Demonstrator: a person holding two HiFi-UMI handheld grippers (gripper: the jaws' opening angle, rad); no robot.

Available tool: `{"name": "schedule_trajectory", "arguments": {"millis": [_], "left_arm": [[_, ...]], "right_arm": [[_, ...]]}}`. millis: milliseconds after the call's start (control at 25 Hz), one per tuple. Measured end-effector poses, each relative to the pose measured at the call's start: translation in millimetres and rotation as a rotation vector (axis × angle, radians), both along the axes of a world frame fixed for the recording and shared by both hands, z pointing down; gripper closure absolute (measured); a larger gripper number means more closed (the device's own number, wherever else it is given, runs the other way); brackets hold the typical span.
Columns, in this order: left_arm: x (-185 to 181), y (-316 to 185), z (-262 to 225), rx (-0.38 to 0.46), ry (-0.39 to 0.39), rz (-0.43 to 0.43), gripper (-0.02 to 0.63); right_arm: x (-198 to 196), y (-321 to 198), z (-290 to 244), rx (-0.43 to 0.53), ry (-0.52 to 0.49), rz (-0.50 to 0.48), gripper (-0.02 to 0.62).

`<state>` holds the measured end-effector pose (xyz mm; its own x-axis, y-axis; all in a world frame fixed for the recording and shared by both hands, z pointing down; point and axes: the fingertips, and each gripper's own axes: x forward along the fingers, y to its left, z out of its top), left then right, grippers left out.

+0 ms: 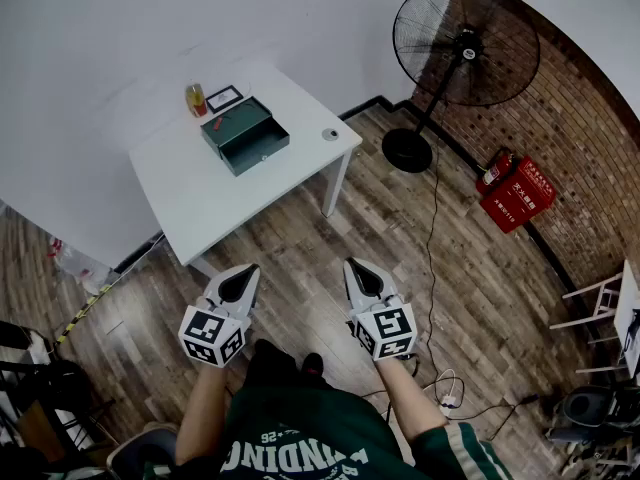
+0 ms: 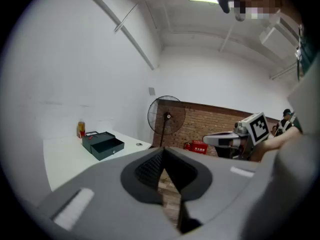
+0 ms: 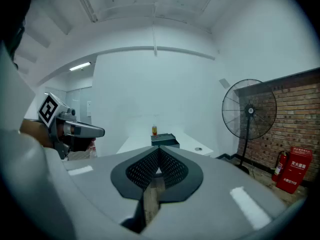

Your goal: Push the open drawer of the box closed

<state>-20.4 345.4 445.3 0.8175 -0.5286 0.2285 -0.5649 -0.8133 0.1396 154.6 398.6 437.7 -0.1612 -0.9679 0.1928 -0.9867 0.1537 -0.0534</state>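
Observation:
A dark green box [image 1: 236, 121] stands on the white table [image 1: 200, 193], far ahead of me. Its drawer [image 1: 257, 149] is pulled out towards the table's near edge. In the left gripper view the box [image 2: 103, 145] is small at the left, and in the right gripper view the box [image 3: 164, 140] sits just above the jaw tips. My left gripper [image 1: 247, 270] and right gripper [image 1: 352, 266] hover over the wooden floor, well short of the table. Both are shut and hold nothing. The left gripper [image 2: 163, 151] and the right gripper [image 3: 159, 150] each show their jaws meeting at the tip.
On the table stand a small bottle [image 1: 196, 99], a framed card [image 1: 223, 97] and a small round object [image 1: 330, 134]. A standing fan [image 1: 465, 43] and a red fire-extinguisher box [image 1: 515, 190] are at the right by the brick wall. A cable [image 1: 432, 218] runs across the floor.

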Motion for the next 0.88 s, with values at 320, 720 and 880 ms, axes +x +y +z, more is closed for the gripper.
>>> {"name": "schedule_trajectory", "arguments": {"millis": [320,720,880], "left_arm": [[10.4,1.9,0.9,-0.004,-0.003,0.002,0.554],[7.4,-11.3,-6.8,0.007,-0.003,-0.043,0.554],[-3.4,-27.8,-1.8,-0.005,-0.004,-0.064,0.554]], "right_arm": [[10.2,3.3,-1.8,0.031,-0.037,0.004,0.594],[8.8,0.8,12.6,-0.032,-0.062,-0.031,0.594],[-1.0,-19.8,19.8,-0.05,-0.066,-0.059,0.594]]}}
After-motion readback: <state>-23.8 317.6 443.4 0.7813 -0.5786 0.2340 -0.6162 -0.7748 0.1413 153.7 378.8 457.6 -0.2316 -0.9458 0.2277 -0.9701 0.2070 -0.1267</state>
